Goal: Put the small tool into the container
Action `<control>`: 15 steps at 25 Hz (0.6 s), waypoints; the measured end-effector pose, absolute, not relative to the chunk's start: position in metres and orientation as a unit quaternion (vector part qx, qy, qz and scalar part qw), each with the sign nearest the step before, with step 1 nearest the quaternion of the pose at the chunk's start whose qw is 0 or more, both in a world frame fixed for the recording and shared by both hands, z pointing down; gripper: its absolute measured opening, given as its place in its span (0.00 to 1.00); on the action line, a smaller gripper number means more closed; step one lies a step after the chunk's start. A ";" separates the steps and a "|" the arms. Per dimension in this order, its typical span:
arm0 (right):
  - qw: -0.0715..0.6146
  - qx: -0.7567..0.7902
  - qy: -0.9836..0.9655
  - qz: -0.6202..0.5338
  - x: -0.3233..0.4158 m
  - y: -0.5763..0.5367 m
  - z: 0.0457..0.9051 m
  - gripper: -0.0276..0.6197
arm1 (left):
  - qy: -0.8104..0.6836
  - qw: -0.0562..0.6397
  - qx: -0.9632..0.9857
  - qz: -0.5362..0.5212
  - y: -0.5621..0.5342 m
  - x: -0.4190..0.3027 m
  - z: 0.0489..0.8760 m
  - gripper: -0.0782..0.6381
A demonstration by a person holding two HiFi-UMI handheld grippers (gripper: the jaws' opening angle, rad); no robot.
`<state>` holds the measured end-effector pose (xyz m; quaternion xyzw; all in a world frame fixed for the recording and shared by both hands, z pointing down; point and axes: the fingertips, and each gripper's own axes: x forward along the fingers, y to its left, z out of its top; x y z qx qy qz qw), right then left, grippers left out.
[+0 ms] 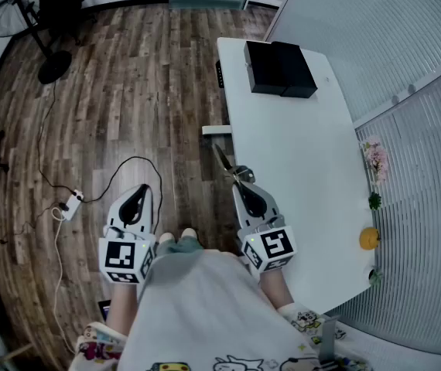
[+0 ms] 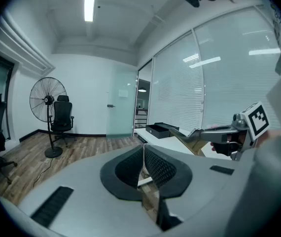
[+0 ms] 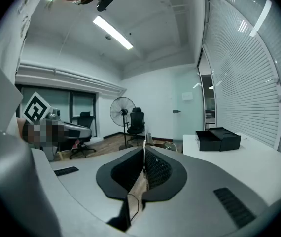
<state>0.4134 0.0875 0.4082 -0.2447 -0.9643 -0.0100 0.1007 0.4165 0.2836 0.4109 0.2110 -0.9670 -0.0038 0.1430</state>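
Right gripper (image 1: 240, 177) holds small tool (image 1: 223, 158); long axis runs forward, tip leading

Head view: from high above, facing steeply down on floor (image 1: 128, 107) and table (image 1: 298, 176).

Left gripper view: seated close behind own fingers (image 2: 162, 169), facing nearly level across room. Fan (image 2: 47, 100) far left of fingers, black box (image 2: 159, 130) beyond them, slightly right.

Right gripper view: same close seat behind own fingers (image 3: 158, 169), similar heading.

All three share fan, black box, table.
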 end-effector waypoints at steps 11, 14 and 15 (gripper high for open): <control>0.103 -0.253 -0.962 0.012 0.417 0.079 0.408 0.05 | -0.971 0.143 0.192 -0.001 0.287 0.428 0.410 0.13; 0.103 -0.256 -0.961 0.015 0.414 0.081 0.410 0.05 | -0.972 0.142 0.188 0.000 0.291 0.427 0.411 0.13; 0.103 -0.256 -0.961 0.014 0.412 0.083 0.411 0.05 | -0.972 0.141 0.187 0.000 0.292 0.425 0.412 0.13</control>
